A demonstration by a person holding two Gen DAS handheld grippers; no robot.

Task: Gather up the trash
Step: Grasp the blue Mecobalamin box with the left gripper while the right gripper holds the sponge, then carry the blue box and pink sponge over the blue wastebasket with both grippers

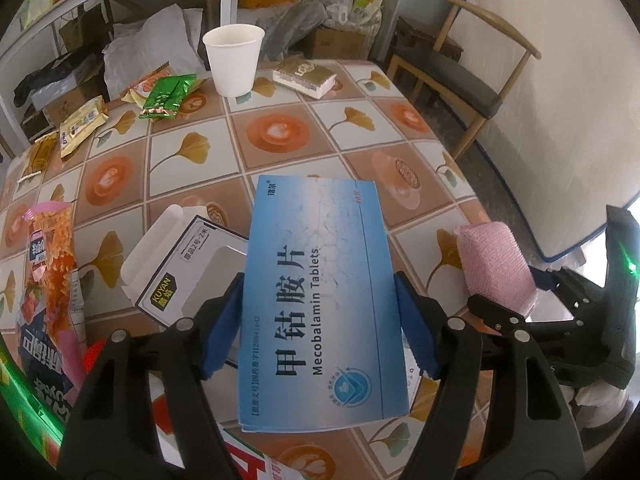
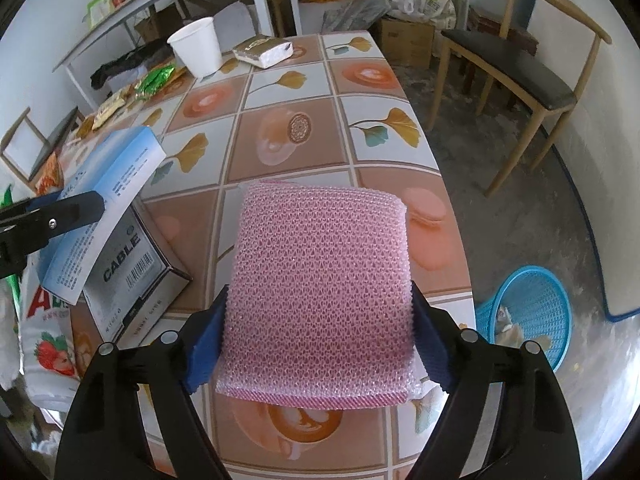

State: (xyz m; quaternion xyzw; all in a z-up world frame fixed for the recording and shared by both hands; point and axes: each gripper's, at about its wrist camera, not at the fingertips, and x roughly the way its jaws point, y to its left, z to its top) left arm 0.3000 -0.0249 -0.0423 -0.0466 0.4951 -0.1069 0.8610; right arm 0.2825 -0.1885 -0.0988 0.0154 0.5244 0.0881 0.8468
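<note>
At the far left of the tabletop [image 1: 280, 148], in the left wrist view, lie an orange snack bag [image 1: 50, 280] and, farther back, yellow wrappers [image 1: 82, 126] and a green wrapper [image 1: 170, 94]. A white paper cup [image 1: 234, 60] stands upright near the far edge, with a pack of tissues [image 1: 305, 76] just to its right. Closer in, a white and grey cable box [image 1: 188, 276] lies with its end flap open.

The left tongs [image 1: 320, 320] pinch a blue medicine box [image 1: 316, 300] by its two long sides, the blue pads [image 1: 222, 320] pressing against the cardboard. The box is tilted and lifted clear of the tabletop, partly covering the cable box beneath it. In the right wrist view the same medicine box [image 2: 108, 204] shows at the left, held above the cable box [image 2: 136, 280], with a white bag printed with strawberries [image 2: 48, 344] below them.

To the right, the right tongs [image 2: 320, 336] pinch a pink mesh sponge [image 2: 320, 292] across its width, a pad [image 2: 204, 344] on each side touching its edges. The sponge is held above the tabletop's right part. In the left wrist view the sponge [image 1: 494, 268] appears just right of the medicine box.

On the floor beyond the tabletop's right edge sits a blue plastic basket [image 2: 532, 312] with some scraps inside. Farther back stands a wooden chair [image 2: 520, 64] with a dark seat.
</note>
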